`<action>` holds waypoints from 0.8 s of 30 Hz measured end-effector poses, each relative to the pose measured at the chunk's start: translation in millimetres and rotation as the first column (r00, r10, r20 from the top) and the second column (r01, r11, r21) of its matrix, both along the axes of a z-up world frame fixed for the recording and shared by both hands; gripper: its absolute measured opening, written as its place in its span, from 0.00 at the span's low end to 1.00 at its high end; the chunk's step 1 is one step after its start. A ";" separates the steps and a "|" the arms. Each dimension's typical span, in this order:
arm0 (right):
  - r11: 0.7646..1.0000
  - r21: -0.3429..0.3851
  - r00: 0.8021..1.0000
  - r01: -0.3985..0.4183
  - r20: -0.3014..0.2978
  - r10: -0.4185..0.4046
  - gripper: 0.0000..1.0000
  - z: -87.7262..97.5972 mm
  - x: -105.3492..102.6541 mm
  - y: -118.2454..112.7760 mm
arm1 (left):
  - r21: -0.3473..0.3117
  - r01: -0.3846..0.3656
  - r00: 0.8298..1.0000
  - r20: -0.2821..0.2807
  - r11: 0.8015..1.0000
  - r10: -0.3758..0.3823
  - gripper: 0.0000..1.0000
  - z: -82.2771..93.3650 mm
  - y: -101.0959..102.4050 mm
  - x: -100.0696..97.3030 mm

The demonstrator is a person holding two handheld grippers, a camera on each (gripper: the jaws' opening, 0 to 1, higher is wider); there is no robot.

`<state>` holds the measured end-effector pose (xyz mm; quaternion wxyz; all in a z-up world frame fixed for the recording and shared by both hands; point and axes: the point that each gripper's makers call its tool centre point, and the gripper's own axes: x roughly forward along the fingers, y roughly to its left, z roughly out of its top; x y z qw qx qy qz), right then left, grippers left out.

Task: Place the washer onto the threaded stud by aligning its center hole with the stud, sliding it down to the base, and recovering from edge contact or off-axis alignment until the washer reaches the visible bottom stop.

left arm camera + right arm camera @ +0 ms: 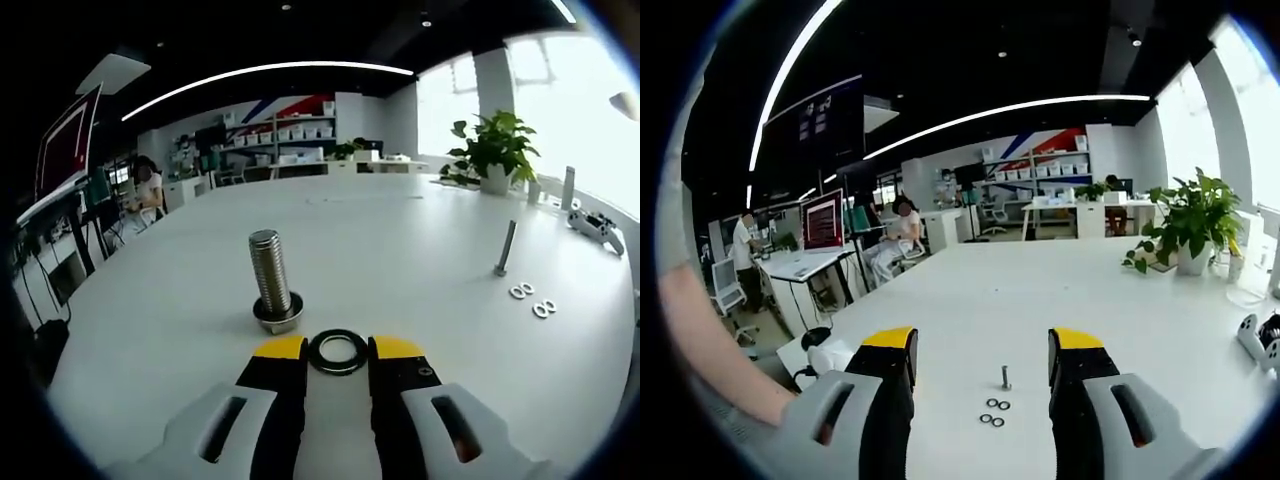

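A wide white table (400,240) fills the foreground. A potted plant (493,150) stands by bright windows (590,110) on the right. Curved strip lights (270,72) cross a dark ceiling (970,60). Far shelves (300,128) hold white bins, below what may be a red-and-blue wall stripe. Desks with monitors (823,220) stand at left.

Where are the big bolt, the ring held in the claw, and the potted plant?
Threaded stud (270,275): left gripper view, on its threaded shaft.
Washer (337,351): left gripper view, on the ring's near rim, between the jaws.
Potted plant (492,147): left gripper view, on its leaves.
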<state>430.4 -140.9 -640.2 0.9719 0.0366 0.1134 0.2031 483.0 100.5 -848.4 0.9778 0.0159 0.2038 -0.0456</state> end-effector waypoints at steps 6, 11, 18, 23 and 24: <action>1.000 0.001 1.000 0.000 -0.001 0.000 0.55 -0.2 0.2 -0.2 | -0.001 -0.002 1.000 0.001 1.000 0.002 0.22 1.5 -0.2 0.8; 1.000 0.003 1.000 0.002 -0.002 -0.002 0.56 -0.5 0.4 -0.3 | 0.004 -0.002 1.000 -0.009 1.000 0.002 0.22 -1.0 -0.4 -0.2; 1.000 0.004 1.000 0.003 -0.001 -0.003 0.56 -0.1 0.5 -0.2 | 0.002 0.012 1.000 -0.001 1.000 -0.012 0.25 0.6 -1.8 -0.7; 1.000 0.006 1.000 0.005 -0.004 -0.005 0.56 -0.5 0.5 -0.4 | 0.000 0.003 1.000 0.002 1.000 -0.003 0.28 1.1 0.7 -1.4; 1.000 0.001 1.000 0.005 -0.005 -0.005 0.56 -1.0 0.5 -0.3 | -0.004 0.000 1.000 0.004 1.000 0.000 0.28 0.9 1.2 -1.4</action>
